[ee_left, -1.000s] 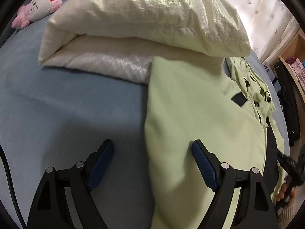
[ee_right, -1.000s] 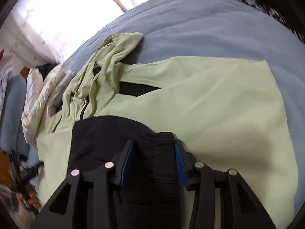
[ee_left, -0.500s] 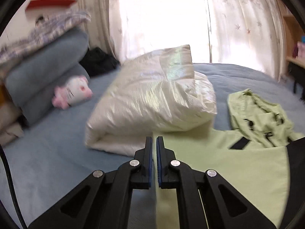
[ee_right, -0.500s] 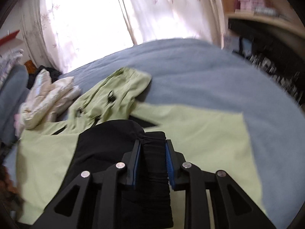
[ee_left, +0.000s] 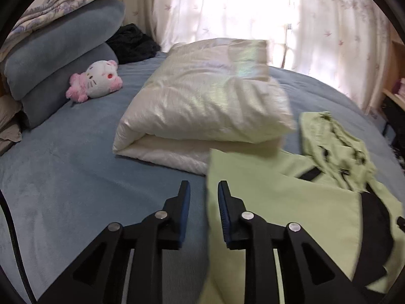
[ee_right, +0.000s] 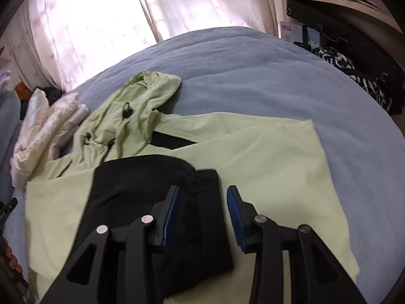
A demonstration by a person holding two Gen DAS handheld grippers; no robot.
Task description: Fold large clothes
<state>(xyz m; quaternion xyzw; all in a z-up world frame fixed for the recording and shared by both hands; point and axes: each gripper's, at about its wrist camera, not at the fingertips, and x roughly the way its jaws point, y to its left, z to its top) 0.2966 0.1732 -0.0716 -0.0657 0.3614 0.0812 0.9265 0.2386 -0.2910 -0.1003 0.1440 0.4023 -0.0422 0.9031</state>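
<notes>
A light green jacket (ee_left: 278, 202) lies flat on the blue bed, its hood (ee_left: 336, 147) crumpled at the far end. My left gripper (ee_left: 203, 187) hovers over the jacket's left edge. Its jaws are opening and the pads press on nothing. In the right wrist view the jacket (ee_right: 278, 164) has its black sleeve (ee_right: 141, 192) folded across the body. My right gripper (ee_right: 202, 191) straddles the black cuff (ee_right: 205, 215). Its jaws are opening too, and the right pad stands clear of the cuff.
A folded cream puffy coat (ee_left: 202, 106) lies just beyond the jacket. A pink and white plush toy (ee_left: 95, 83), stacked grey-blue bedding (ee_left: 63, 50) and a dark garment (ee_left: 131, 43) sit at the bed's far left. Shelves and dark clutter (ee_right: 354, 71) flank the right side. Curtains hang behind.
My left gripper went from wide open to shut at the jacket's edge, then parted a little while rising and tilting up. The right jaws narrowed on the black cuff, then widened.
</notes>
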